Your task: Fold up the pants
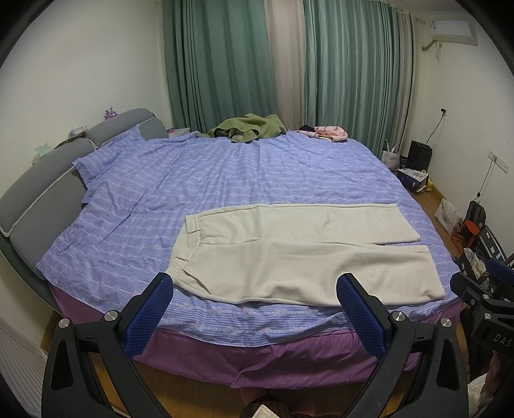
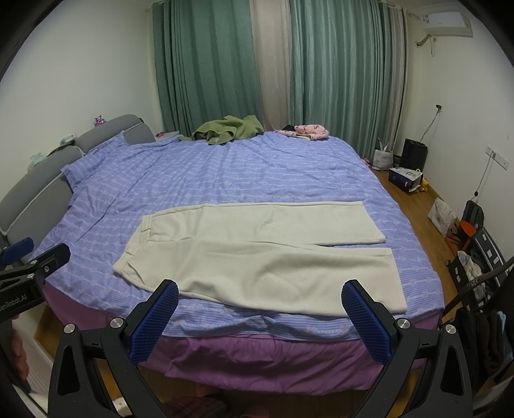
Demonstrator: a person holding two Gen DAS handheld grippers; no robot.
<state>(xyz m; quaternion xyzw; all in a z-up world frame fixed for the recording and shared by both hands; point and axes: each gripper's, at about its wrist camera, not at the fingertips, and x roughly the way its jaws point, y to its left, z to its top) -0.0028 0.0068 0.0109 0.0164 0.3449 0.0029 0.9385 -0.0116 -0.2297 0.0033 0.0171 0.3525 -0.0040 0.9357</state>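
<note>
1. Near edge: purple bed skirt [image 1: 273, 363] hangs under the striped blue sheet [image 1: 225, 180]; wood floor [image 2: 414, 205] shows below it and along the right side.
2. Pants [image 1: 289, 257], cream, lie flat on the sheet close to the bed's near edge, waistband to the left, two legs running right, a narrow gap between the leg ends. Nothing lies on them.
3. Left gripper [image 1: 255, 289]: jaws spread wide, blue pads [image 1: 151, 308] empty, hovering off the bed edge; the pads overlap the pants' near hem in the view, but contact cannot be confirmed.
4. Right gripper [image 2: 260, 294]: released, wide apart, holding nothing; it hangs off the near edge, framing the near leg.
5. Mid to far: grey headboard [image 1: 41, 193] on the left, pillow [image 1: 106, 154] beside it. A green garment [image 1: 247, 127] and a pink garment [image 1: 324, 132] are bunched at the far edge, well apart from the pants.
6. Behind: green curtains [image 1: 218, 61]; air conditioner [image 1: 449, 30] high on the right wall.
7. Right side floor: bags, a box [image 2: 404, 180], a black unit near the wall.
8. View differences: the left wrist view catches the right gripper's body at its right edge; the right wrist view catches the left gripper at its left edge, plus more floor clutter on the right.
</note>
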